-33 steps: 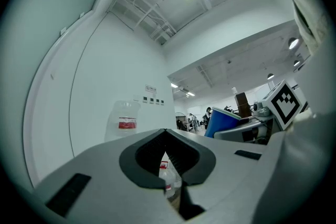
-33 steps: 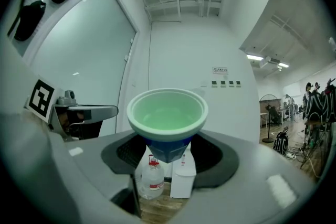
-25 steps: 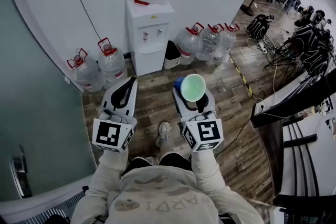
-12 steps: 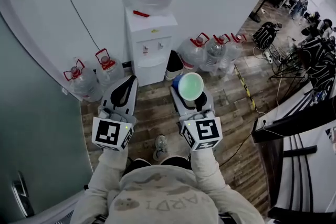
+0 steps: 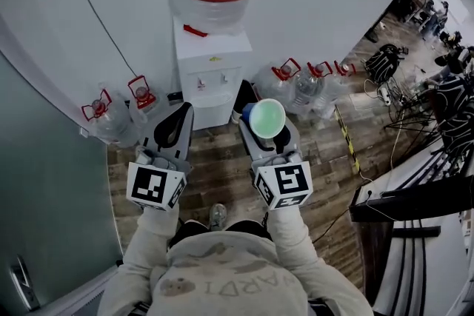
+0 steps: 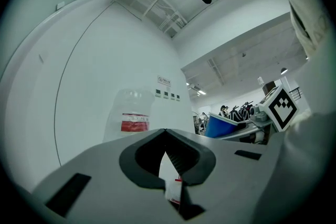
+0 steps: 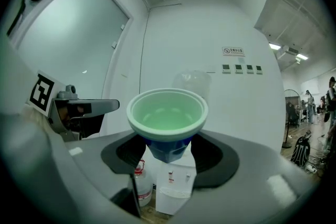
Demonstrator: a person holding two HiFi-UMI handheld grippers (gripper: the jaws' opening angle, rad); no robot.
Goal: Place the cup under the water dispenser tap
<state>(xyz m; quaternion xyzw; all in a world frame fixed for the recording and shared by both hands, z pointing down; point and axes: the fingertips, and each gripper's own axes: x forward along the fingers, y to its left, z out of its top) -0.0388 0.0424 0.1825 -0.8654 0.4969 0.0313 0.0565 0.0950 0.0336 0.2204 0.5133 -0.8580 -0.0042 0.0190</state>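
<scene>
The right gripper's [image 7: 168, 150] fingers grip the blue cup [image 7: 167, 113] upright, in the air, facing the water dispenser [image 5: 209, 81] and apart from it. The left gripper's [image 5: 181, 111] fingers are closed and empty.

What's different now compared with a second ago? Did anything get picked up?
The person has walked nearer the water dispenser, which now sits closer ahead. Nothing was picked up or let go. Unchanged: the right gripper stays closed on the cup, and the left gripper stays shut and empty.
</scene>
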